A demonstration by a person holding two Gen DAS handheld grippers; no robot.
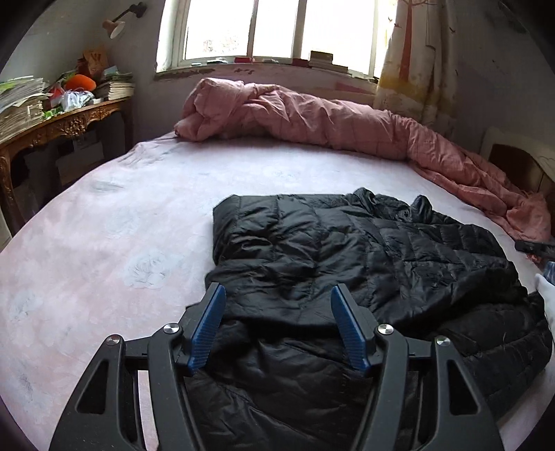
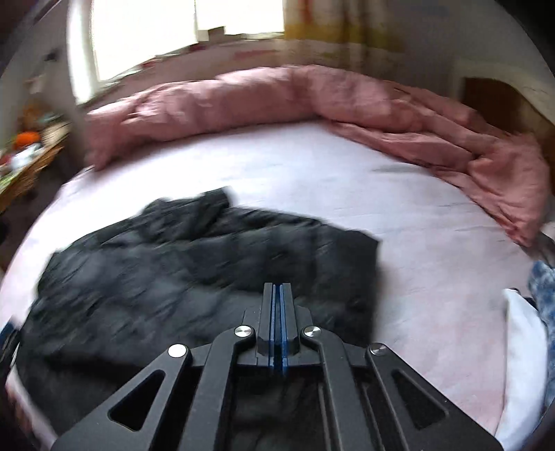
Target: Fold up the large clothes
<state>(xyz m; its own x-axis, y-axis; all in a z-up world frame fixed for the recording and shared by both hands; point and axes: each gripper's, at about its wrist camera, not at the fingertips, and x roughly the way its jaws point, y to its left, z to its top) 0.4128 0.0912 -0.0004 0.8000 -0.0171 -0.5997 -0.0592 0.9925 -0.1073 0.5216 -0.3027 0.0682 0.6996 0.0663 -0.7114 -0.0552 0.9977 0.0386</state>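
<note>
— where's the black puffer jacket (image 1: 347, 263) sitting right now?

— spread out on the bed (image 1: 104, 249), on the pale pink sheet, toward the near edge. the left gripper (image 1: 275, 324) hangs just above its near part, and its blue fingers (image 1: 208, 326) stand well apart with nothing between them; the quilted cloth lies below and beyond the tips, not pinched.

— and the right gripper (image 2: 277, 301)?

— its fingers (image 2: 286, 319) are pressed flat together, blue pads face to face. from the right wrist view the jacket (image 2: 194, 270) lies under and to the left of them, its right edge just past the tips. that view is blurred, and i can't tell whether any cloth is caught between the pads.

— how does the jacket look?

— shiny black, quilted in stitched panels, rumpled, with one part laid over the rest so the far left corner looks fairly square. the right side is more bunched, with folds and a loose bit sticking up at the far edge.

— anything else on the bed?

— a pink duvet (image 1: 312, 121) heaped along the far side under the window (image 1: 277, 31), well apart from the jacket.
</note>
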